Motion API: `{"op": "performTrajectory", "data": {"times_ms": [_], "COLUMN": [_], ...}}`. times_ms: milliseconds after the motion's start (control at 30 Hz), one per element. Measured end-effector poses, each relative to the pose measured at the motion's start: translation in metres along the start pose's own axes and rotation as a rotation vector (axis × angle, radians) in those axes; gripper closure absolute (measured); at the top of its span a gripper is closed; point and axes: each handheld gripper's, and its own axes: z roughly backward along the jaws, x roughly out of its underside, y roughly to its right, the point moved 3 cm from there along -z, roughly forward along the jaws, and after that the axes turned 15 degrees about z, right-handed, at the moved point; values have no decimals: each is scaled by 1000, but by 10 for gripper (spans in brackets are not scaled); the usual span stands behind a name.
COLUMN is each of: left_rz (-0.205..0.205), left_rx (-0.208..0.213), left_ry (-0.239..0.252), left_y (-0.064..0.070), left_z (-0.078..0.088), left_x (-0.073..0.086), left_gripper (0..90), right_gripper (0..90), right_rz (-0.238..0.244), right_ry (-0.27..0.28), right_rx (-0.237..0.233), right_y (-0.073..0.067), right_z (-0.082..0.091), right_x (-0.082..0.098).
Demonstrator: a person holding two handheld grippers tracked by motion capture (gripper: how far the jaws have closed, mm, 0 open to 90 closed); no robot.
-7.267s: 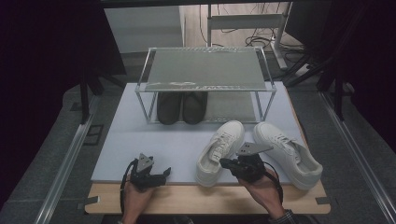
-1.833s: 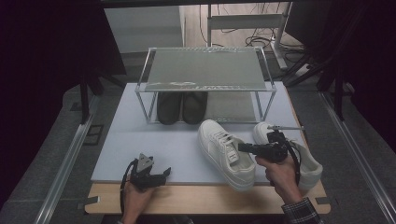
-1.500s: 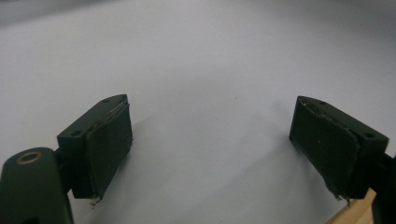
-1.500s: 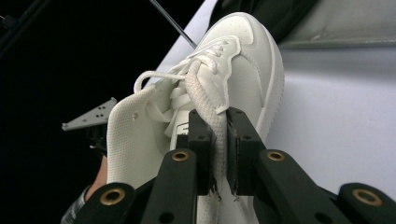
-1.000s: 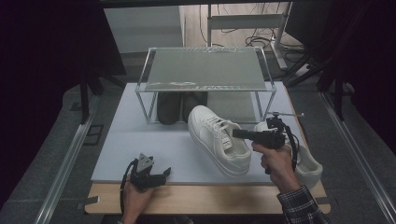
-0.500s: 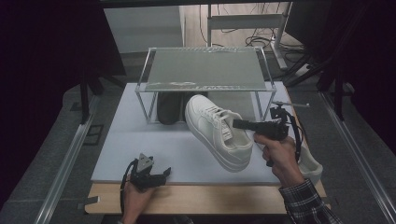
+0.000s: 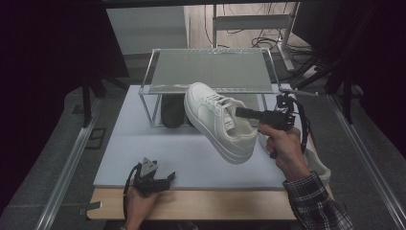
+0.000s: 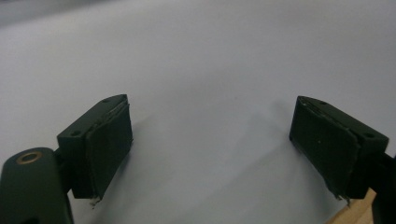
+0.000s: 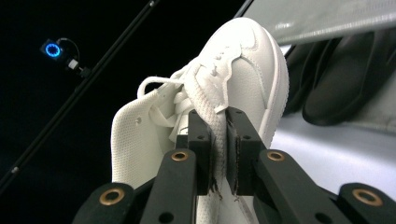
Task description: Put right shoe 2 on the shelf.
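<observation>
Pinching the white sneaker's (image 7: pixel 218 120) tongue, your right gripper (image 9: pixel 219 135) holds it mid-frame before the shoe rack (image 7: pixel 210 72); your left gripper (image 8: pixel 210 149), jaws spread, rests lower left.

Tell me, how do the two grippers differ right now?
The right gripper is shut on the white shoe's tongue and holds it in the air; the left gripper is open and holds nothing. The right is raised near the rack; the left rests low on the table. Both are black, hand-held.

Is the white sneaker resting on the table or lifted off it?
Lifted. The right tongs pinch the tongue of the white sneaker; it hangs tilted above the table, toe toward the shoe rack.
</observation>
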Motion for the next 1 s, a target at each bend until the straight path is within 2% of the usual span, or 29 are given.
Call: {"op": "performTrajectory", "data": {"times_ms": [333, 700, 1000], "left_rz": [0, 0, 2], "left_rx": [0, 0, 0], "left_ry": [0, 0, 0], "left_y": [0, 0, 0], "left_z": [0, 0, 0], "left_x": [0, 0, 0], "left_gripper": [128, 128, 127], "right_gripper": [819, 817, 817], "right_rz": [-8, -46, -52], "right_ry": [41, 71, 78], "right_rx": [57, 130, 198], "right_y": [6, 28, 42], "right_z": [-14, -37, -57], "right_x": [-26, -41, -53]}}
